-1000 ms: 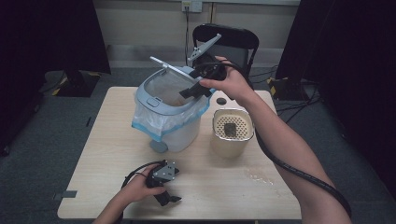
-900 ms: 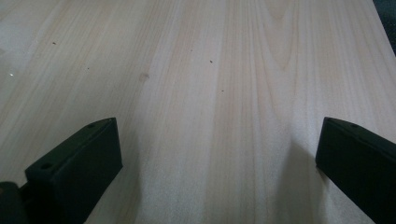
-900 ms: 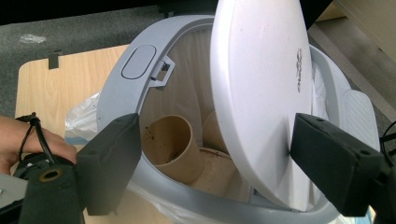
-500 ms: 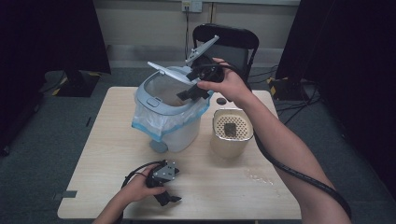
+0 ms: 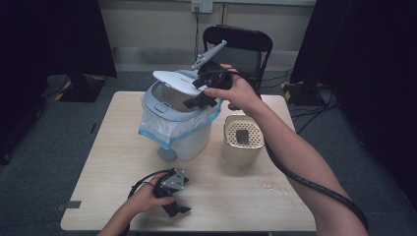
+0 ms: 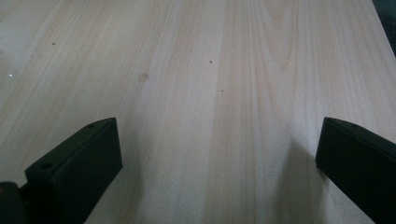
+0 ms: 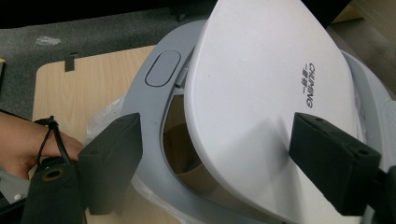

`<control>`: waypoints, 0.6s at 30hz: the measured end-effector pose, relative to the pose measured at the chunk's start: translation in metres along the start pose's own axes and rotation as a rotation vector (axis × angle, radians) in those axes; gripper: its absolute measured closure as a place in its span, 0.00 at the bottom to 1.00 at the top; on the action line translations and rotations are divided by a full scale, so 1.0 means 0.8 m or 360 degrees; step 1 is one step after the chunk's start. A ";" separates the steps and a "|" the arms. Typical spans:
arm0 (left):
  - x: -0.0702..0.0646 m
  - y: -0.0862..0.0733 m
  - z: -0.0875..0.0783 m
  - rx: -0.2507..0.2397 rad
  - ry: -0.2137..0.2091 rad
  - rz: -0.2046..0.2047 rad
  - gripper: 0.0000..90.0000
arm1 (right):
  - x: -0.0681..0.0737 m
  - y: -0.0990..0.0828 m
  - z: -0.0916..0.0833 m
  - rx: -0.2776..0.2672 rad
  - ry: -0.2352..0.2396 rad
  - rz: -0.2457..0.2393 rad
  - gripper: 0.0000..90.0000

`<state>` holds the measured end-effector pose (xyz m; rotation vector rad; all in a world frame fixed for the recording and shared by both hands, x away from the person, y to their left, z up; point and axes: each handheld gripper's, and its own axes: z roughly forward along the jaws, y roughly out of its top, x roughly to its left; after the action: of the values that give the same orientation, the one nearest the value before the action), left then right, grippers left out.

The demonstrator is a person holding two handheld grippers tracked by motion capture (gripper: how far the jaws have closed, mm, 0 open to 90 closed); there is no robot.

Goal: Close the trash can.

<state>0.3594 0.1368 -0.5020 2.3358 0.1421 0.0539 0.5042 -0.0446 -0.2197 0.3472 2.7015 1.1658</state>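
A light grey pedal bin [image 5: 182, 132] lined with a clear-blue bag stands at the table's back middle. Its white lid [image 5: 174, 81] hangs half lowered over the opening. My right gripper [image 5: 201, 98] hovers just over the lid's right side, jaws wide apart. In the right gripper view the lid [image 7: 261, 107] lies beyond my right gripper [image 7: 217, 135], and neither jaw clamps it. My left gripper [image 5: 177, 210] rests on the table near the front edge. In the left gripper view my left gripper [image 6: 219, 135] is open over bare wood.
A beige perforated container [image 5: 243, 140] with a dark item inside stands right of the bin. A black chair [image 5: 238, 46] is behind the table [image 5: 123, 123]. The bin's rim carries a grey push button [image 7: 162, 68]. A small wet patch [image 5: 273, 184] marks the front right.
The lid has dropped lower over the bin, and my right gripper has sunk slightly down and left with it. My left gripper has stayed put.
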 end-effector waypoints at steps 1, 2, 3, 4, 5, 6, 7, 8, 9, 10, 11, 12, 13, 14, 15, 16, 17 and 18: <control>0.000 0.000 0.000 0.0006 0.0002 0.0000 0.00 | 0.000 0.000 0.000 0.0003 0.0004 -0.0001 0.20; 0.000 0.000 0.000 0.0003 0.0002 -0.0001 0.00 | 0.000 0.000 0.000 0.0005 0.0005 0.0005 0.20; 0.000 0.000 0.000 0.0003 0.0002 -0.0001 0.00 | 0.000 -0.001 0.000 -0.0001 0.0011 0.0016 0.21; 0.000 0.000 0.000 0.0003 0.0002 -0.0001 0.00 | 0.000 -0.001 0.000 -0.0001 0.0011 0.0016 0.21; 0.000 0.000 0.000 0.0002 0.0001 -0.0002 0.00 | 0.000 -0.001 0.001 -0.0005 0.0019 0.0015 0.23; 0.000 0.000 0.000 0.0002 0.0002 -0.0001 0.00 | 0.001 -0.002 0.002 -0.0009 0.0029 0.0009 0.23; 0.000 0.000 0.000 0.0000 0.0000 0.0001 0.00 | 0.002 -0.003 0.003 -0.0005 0.0034 0.0017 0.23; 0.000 0.000 0.000 0.0004 0.0001 -0.0002 0.00 | 0.002 -0.003 0.004 -0.0001 0.0036 0.0013 0.23; 0.000 0.000 0.000 0.0011 0.0003 -0.0002 0.00 | 0.002 -0.003 0.004 0.0006 0.0038 0.0010 0.24; 0.000 0.000 0.000 0.0008 0.0003 -0.0001 0.00 | 0.003 -0.003 0.005 0.0007 0.0043 0.0009 0.25; 0.000 0.000 0.000 0.0009 0.0000 0.0001 0.00 | 0.003 -0.003 0.005 0.0005 0.0051 0.0014 0.26; 0.000 0.000 0.000 0.0005 0.0001 -0.0002 0.00 | 0.004 -0.002 0.005 0.0000 0.0061 0.0008 0.27; 0.000 0.000 -0.001 0.0013 0.0002 -0.0002 0.00 | 0.004 -0.002 0.006 0.0002 0.0071 0.0005 0.28; 0.000 0.000 0.000 0.0003 0.0002 -0.0001 0.00 | 0.005 -0.002 0.006 0.0005 0.0072 0.0000 0.28; 0.000 0.000 0.000 0.0005 0.0001 -0.0004 0.00 | 0.006 -0.001 0.007 0.0017 0.0077 0.0004 0.30; 0.000 0.000 -0.001 0.0019 0.0001 -0.0006 0.00 | 0.007 -0.001 0.008 0.0020 0.0082 -0.0005 0.32; 0.000 0.000 0.000 0.0007 0.0001 -0.0001 0.00 | 0.008 0.000 0.009 0.0025 0.0097 -0.0005 0.33; 0.000 0.000 0.000 0.0005 0.0001 -0.0002 0.00 | 0.009 0.000 0.010 0.0027 0.0102 -0.0011 0.35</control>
<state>0.3593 0.1368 -0.5017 2.3387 0.1439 0.0541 0.4994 -0.0369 -0.2254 0.3074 2.7667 1.1728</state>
